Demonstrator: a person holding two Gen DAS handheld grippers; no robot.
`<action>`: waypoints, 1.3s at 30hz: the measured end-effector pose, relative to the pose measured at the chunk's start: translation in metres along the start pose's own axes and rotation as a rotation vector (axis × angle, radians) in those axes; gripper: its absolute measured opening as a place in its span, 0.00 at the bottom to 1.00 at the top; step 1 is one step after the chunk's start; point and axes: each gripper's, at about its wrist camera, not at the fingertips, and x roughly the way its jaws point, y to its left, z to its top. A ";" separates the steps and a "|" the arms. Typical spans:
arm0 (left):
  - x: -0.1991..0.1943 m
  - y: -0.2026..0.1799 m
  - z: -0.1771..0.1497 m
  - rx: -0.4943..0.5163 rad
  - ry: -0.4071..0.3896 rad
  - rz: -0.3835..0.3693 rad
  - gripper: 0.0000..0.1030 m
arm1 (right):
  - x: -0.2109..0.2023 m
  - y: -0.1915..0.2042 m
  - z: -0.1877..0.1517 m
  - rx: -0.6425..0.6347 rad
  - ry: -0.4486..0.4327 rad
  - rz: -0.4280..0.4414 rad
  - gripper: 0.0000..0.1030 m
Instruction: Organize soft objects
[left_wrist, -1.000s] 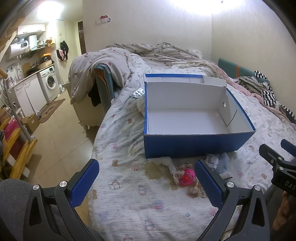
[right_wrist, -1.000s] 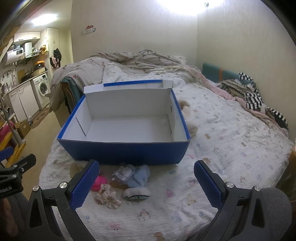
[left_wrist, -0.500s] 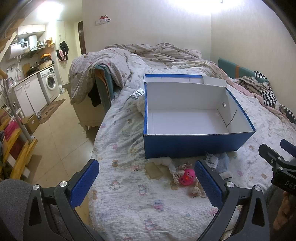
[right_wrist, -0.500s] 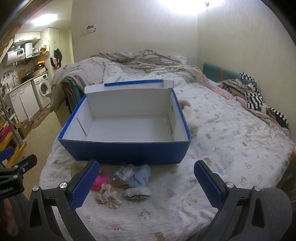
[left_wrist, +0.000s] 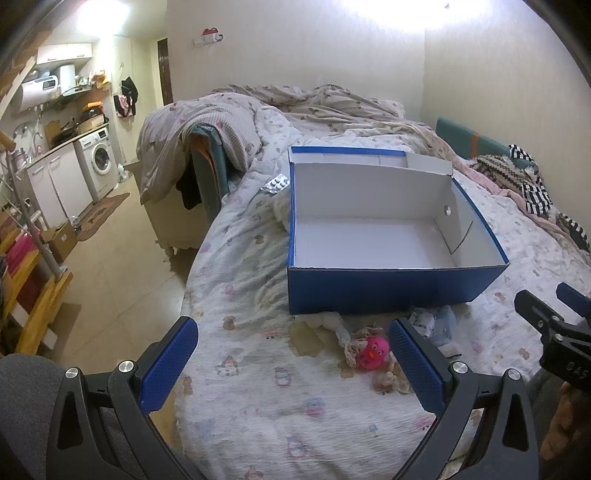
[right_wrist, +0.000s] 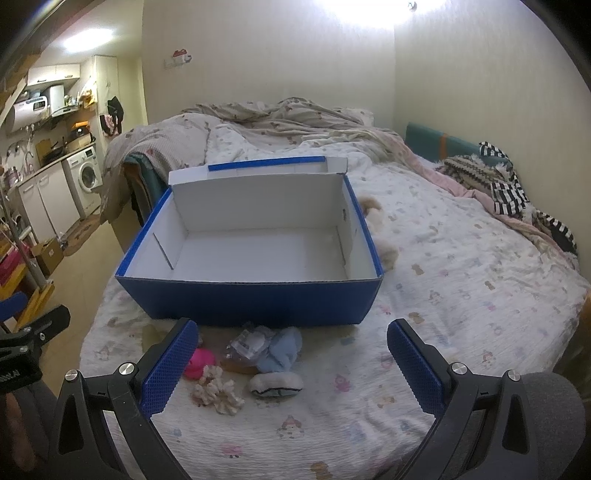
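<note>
From the left wrist view, you are holding the left gripper (left_wrist: 291, 354) spread wide and empty above the near edge of the bed (left_wrist: 258, 258). A blue cardboard box (left_wrist: 380, 291) with a white, bare inside is sitting on the printed quilt ahead. The soft things are lying in a loose cluster on the bed just in front of the box's near wall: a pink duck toy (left_wrist: 373, 350), a frilly cream scrunchie (left_wrist: 354, 341) touching it, and a crumpled clear wrapper (left_wrist: 423, 320). At the right edge, the right gripper (left_wrist: 554, 314) is showing only in part. To do this step well, you are probably best lowering over one item at a time, closing on its bulk rather than a loose frill, since limp fabric slips and drags its neighbours.

From the right wrist view, you are holding the right gripper (right_wrist: 291, 356), jaws wide apart, nothing between them. Beneath it are lying the pink duck toy (right_wrist: 199, 362), smooth and rounded; the scrunchie (right_wrist: 218, 391), ruffled; a pale blue fleecy cloth (right_wrist: 282, 349), bunched; and a white sock (right_wrist: 275, 382) with a dark band, folded flat. The box (right_wrist: 255, 299), stiff and straight-walled, is standing just behind them, its flap upright.
</note>
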 end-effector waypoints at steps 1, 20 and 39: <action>0.000 0.000 0.000 -0.001 0.001 0.001 1.00 | 0.000 -0.001 0.000 0.004 0.001 0.003 1.00; -0.003 -0.006 -0.001 0.023 -0.017 0.000 1.00 | 0.004 -0.006 0.001 0.031 0.023 0.024 1.00; -0.006 -0.004 0.001 0.016 -0.021 0.003 1.00 | 0.006 -0.002 0.001 0.023 0.024 0.025 1.00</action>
